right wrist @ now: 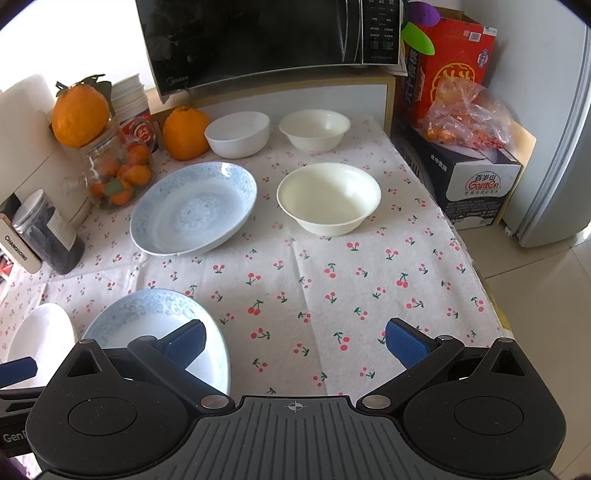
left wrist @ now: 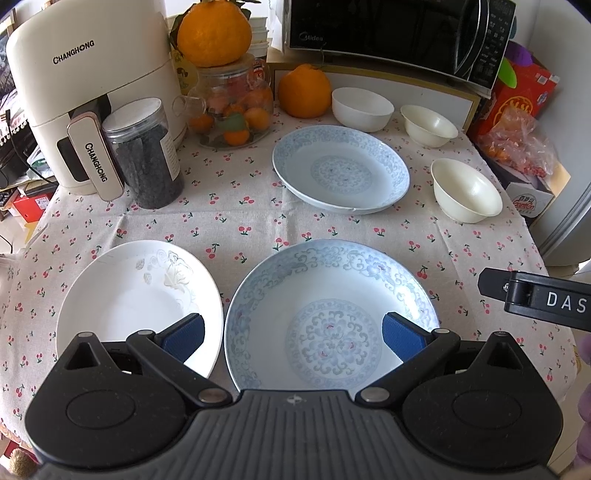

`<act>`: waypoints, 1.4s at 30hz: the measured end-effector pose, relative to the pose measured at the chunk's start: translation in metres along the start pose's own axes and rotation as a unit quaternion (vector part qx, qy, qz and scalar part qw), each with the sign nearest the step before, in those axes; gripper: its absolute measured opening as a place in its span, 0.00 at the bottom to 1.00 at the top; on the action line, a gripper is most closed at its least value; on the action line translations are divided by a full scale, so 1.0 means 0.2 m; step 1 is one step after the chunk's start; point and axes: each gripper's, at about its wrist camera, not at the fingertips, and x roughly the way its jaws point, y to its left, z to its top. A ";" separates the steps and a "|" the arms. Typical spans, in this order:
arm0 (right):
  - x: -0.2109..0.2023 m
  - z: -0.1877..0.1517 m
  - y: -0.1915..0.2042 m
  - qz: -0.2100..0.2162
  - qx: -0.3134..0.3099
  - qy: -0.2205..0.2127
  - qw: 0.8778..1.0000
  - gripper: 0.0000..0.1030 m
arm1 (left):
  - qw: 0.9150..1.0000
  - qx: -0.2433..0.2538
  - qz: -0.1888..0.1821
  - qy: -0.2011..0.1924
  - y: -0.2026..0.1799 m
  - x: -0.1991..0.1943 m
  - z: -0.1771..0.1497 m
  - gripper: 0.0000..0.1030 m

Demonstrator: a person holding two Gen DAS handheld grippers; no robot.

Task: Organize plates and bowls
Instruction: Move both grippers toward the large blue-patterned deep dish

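My left gripper (left wrist: 293, 338) is open and empty above the near blue-patterned plate (left wrist: 325, 291). A white plate with a grey flower (left wrist: 125, 295) lies to its left. A second blue-patterned plate (left wrist: 341, 168) lies further back. Three bowls stand at the back right: a white bowl (left wrist: 362, 107), a small cream bowl (left wrist: 428, 123) and a nearer cream bowl (left wrist: 465, 190). My right gripper (right wrist: 295, 341) is open and empty above bare cloth, right of the near blue plate (right wrist: 147, 317). The far blue plate (right wrist: 192, 206) and the cream bowl (right wrist: 328, 195) lie ahead of it.
An air fryer (left wrist: 81, 85), a dark jar (left wrist: 147, 155), a glass jar of oranges (left wrist: 232, 107), a loose orange (left wrist: 304, 90) and a microwave (left wrist: 399, 33) line the back. Boxes (right wrist: 472, 173) and a fridge (right wrist: 561, 147) stand right of the table edge.
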 end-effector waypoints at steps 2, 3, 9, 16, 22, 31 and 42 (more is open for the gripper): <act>0.00 0.00 0.00 -0.001 -0.001 0.001 1.000 1.00 | 1.000 -0.001 -0.001 0.001 0.01 0.00 0.00 1.00; 0.00 0.00 0.00 -0.002 -0.001 0.002 1.000 1.00 | 1.000 -0.001 -0.001 0.001 0.01 0.00 0.00 1.00; 0.01 0.00 0.01 -0.002 0.000 0.004 1.000 1.00 | 1.000 0.000 -0.001 0.002 0.00 0.00 0.01 1.00; 0.00 0.00 0.03 -0.003 -0.015 -0.008 1.000 1.00 | 1.000 0.009 -0.025 0.002 0.01 0.00 0.02 1.00; -0.03 0.00 0.07 -0.009 -0.044 -0.043 0.998 1.00 | 0.999 0.013 -0.042 -0.008 0.02 -0.02 0.03 1.00; -0.10 -0.02 0.10 -0.004 -0.086 -0.113 0.990 1.00 | 0.997 0.018 -0.066 -0.016 0.10 -0.04 0.06 1.00; -0.15 0.04 0.13 0.057 -0.101 -0.103 0.988 1.00 | 0.993 0.068 -0.073 -0.060 0.13 -0.08 0.09 1.00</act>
